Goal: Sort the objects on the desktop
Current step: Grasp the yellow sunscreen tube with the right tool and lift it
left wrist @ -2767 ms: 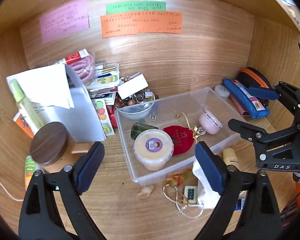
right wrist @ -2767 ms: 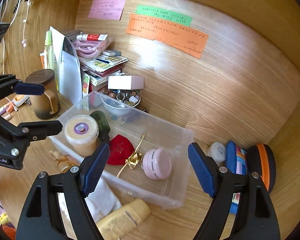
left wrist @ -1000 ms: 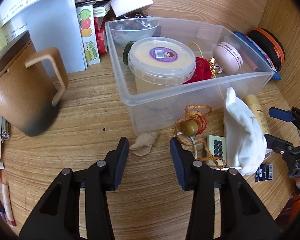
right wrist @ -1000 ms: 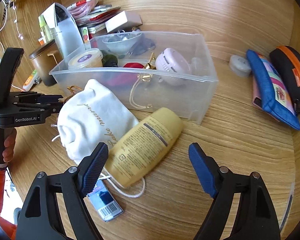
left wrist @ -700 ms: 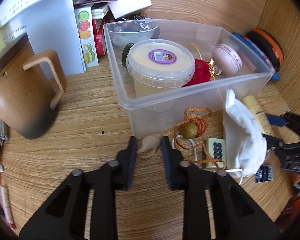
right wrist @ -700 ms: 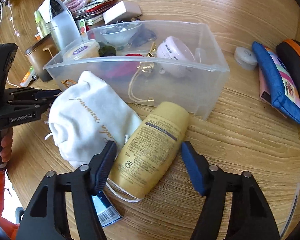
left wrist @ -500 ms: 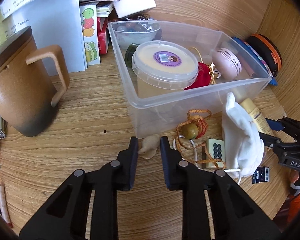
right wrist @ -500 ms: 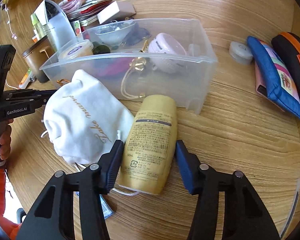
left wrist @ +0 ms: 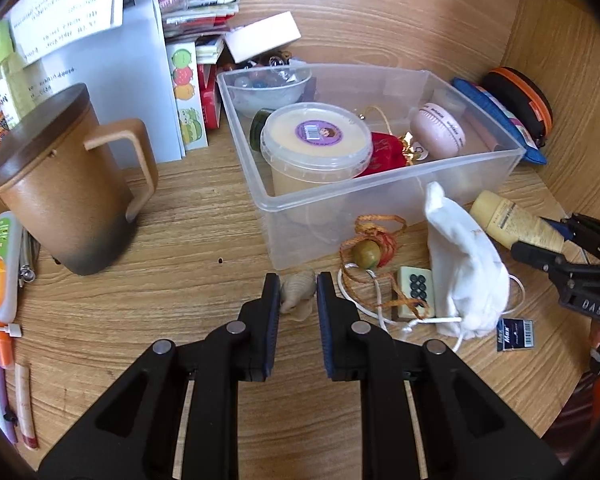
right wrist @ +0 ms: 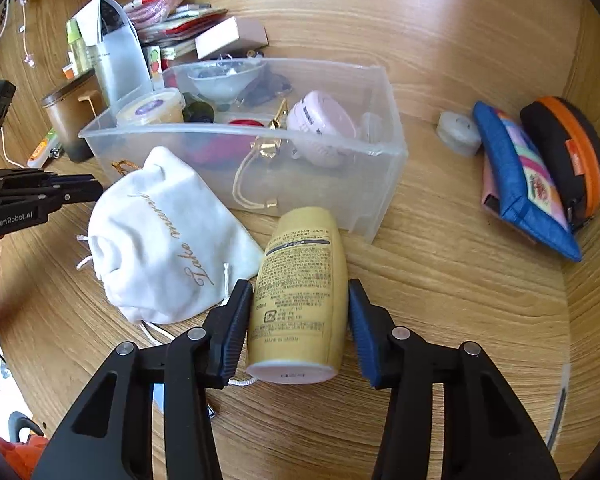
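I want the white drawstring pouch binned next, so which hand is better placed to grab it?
Neither is free: the left tongs pinch a small beige shell, the right tongs flank the yellow bottle. Probably the right, whose left finger sits beside the white pouch.

The tub (left wrist: 316, 140) sits in the bin (left wrist: 384, 184), the mug (left wrist: 60, 192) left of it, the pouch (left wrist: 464, 272) before it.
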`<state>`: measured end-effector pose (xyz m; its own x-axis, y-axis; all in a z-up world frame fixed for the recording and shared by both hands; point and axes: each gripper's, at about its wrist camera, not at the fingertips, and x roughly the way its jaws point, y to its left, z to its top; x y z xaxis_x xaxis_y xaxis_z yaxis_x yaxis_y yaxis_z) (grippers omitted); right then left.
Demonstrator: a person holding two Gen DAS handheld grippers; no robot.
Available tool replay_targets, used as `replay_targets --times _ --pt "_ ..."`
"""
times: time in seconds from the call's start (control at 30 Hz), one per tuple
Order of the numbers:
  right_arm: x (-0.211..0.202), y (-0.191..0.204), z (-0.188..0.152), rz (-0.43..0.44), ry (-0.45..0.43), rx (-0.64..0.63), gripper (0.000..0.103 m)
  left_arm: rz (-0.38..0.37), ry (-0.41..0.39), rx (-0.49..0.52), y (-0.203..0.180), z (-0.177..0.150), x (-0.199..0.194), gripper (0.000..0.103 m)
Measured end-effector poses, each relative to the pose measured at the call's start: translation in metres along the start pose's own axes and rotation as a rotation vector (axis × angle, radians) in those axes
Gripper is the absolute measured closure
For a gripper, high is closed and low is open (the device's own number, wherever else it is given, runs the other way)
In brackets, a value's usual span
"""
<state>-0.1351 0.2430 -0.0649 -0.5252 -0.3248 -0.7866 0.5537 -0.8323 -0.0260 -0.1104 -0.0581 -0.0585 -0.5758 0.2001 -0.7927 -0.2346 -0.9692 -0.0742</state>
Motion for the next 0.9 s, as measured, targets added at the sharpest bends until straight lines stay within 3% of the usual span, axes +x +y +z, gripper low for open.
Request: replay_targets --times 0.07,0.1,0.2,0.73,0.9 --pt "-0.005 -0.003 0.001 0.011 -0.011 0.017 0.063 0.0 -0.008 0.001 -0.003 0.0 -0.005 0.086" --pt "-0.007 -0.004 0.001 0.017 -0.014 0.022 0.07 -0.002 -0.012 0.002 -0.003 -0.001 -0.007 0.086" --pt "-0.013 -0.006 0.002 0.037 -0.02 0.025 0.078 -0.004 -0.019 0.006 -0.007 0.0 -0.01 0.086" --pt "0.007 -0.009 0.02 0.085 0.0 0.072 0.077 -0.003 -0.033 0.016 -0.023 -0.003 -0.021 0.086" --pt "0.012 -0.001 0.023 0.091 -0.015 0.032 0.08 0.006 -0.022 0.008 -0.02 -0.005 -0.018 0.086"
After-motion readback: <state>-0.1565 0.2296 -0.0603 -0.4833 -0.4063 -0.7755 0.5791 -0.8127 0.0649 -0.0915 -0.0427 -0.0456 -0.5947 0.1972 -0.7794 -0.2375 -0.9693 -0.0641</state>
